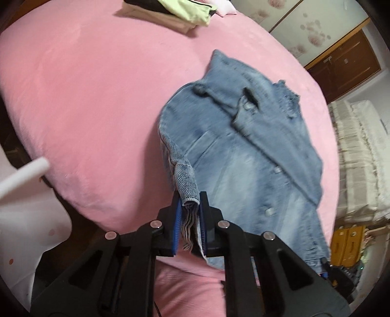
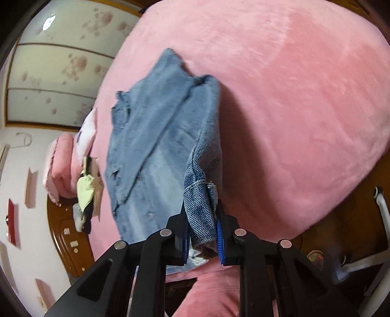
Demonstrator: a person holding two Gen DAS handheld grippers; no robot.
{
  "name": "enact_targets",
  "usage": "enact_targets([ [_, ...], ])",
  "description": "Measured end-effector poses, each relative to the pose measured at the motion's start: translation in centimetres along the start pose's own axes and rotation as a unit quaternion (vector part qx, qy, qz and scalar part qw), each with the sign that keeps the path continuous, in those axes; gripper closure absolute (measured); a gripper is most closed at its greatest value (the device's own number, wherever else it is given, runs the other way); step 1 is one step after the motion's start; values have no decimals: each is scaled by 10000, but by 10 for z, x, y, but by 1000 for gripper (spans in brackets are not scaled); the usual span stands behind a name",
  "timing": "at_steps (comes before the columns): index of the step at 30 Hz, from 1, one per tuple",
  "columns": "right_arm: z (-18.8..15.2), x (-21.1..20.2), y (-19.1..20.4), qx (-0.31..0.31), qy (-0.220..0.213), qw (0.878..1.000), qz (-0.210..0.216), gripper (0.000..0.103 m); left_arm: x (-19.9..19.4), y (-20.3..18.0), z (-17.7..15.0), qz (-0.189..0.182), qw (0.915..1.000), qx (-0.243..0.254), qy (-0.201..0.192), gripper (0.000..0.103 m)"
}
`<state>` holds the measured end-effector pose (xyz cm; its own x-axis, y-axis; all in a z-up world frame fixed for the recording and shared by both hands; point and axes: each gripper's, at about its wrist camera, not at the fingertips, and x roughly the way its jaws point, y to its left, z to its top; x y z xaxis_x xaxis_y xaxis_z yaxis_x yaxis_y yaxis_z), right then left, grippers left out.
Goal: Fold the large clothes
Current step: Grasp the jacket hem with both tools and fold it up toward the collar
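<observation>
A light blue denim jacket (image 1: 243,146) lies across the pink bed (image 1: 85,97), front side up, with buttons and a collar showing. My left gripper (image 1: 190,217) is shut on a bunched edge of the jacket near the bed's front edge. In the right wrist view the same jacket (image 2: 160,136) stretches away over the pink bed (image 2: 304,109). My right gripper (image 2: 202,231) is shut on a folded denim hem and lifts it slightly off the bed.
A pile of folded clothes (image 1: 180,12), beige, black and pale green, sits at the far end of the bed; it also shows in the right wrist view (image 2: 86,192). A wooden bed frame (image 2: 65,234), a white chair (image 2: 380,219) and flowered wardrobe doors (image 1: 304,26) surround the bed.
</observation>
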<state>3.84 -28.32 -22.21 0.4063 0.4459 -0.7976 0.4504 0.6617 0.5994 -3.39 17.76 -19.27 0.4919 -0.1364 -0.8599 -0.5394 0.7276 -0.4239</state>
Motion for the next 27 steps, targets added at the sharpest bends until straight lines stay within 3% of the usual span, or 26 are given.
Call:
enact_targets([
  [9,49,-27,83,-87,-122,9993,357,89,-49,-47,62,-385,9986,-214,-307,94],
  [17,128,-61,157,-50,-532,9969,584,91,-85,-86,160,-726,9944,-448,-623,94],
  [22,186,-65,193,74,-839,9931,819,95,-78,-103,220,-711,9950,-353,-608,94],
  [27,244,-42,229,-118,-974,9928,691,96,-40,-129,267,-598,9970,-110,-471,94],
])
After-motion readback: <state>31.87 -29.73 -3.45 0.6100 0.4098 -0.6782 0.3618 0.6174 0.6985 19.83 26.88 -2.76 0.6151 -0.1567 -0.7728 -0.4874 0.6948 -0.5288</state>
